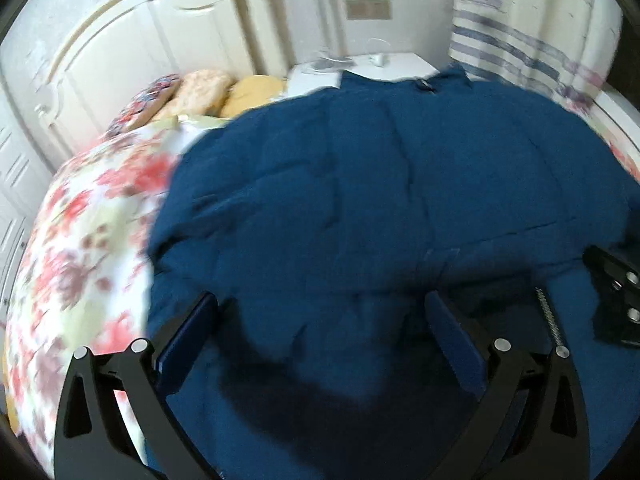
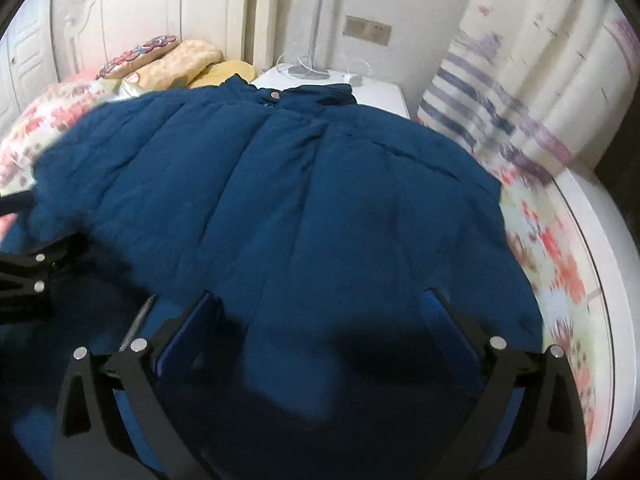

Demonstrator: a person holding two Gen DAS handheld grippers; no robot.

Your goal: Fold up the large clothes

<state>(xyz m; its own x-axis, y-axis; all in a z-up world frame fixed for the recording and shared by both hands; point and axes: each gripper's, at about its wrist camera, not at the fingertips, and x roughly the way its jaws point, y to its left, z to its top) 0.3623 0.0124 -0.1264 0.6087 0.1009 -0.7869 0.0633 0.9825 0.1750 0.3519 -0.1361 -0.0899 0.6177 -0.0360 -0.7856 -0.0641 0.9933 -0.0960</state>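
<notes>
L gripper [image 1: 320,312] sits nearest the lens, jaws spread wide w/ nothing between them, hovering just over the near hem of the blue padded jacket [image 1: 380,184]. R gripper [image 2: 324,312] is the same: wide open, empty, over the hem on its own side. Each shows at the edge of the other's view, so they're close together near the hem's middle.

Jacket lies spread on the bed [image 1: 80,240], collar [image 2: 304,98] toward the far edge by the white nightstand [image 2: 380,92], hem toward the near edge. Its left side reaches toward the pillows [image 1: 200,92] at the headboard [image 1: 120,48] end; the right side stops near the bed edge by the curtain [image 2: 520,80]. Floral cover shows on both sides.

Judgement: fold not started, both tongs prob. about to grab the hem.

Risks:
- Padded fabric is thick and likely slippery; a shallow pinch may catch only the top layer, so the front lifts w/o the back and the fold goes lopsided.
- Grabbing too deep could pick up the bed cover too.
- Grippers so near each other means a narrow hold; outer corners of the hem would sag and bunch.
- Both views are blurred, so exact height above the cloth can't be told; contact may come sooner than expected.
- Collar reaches the far edge; pushing fwd could shove it onto the nightstand w/ its cables.
</notes>
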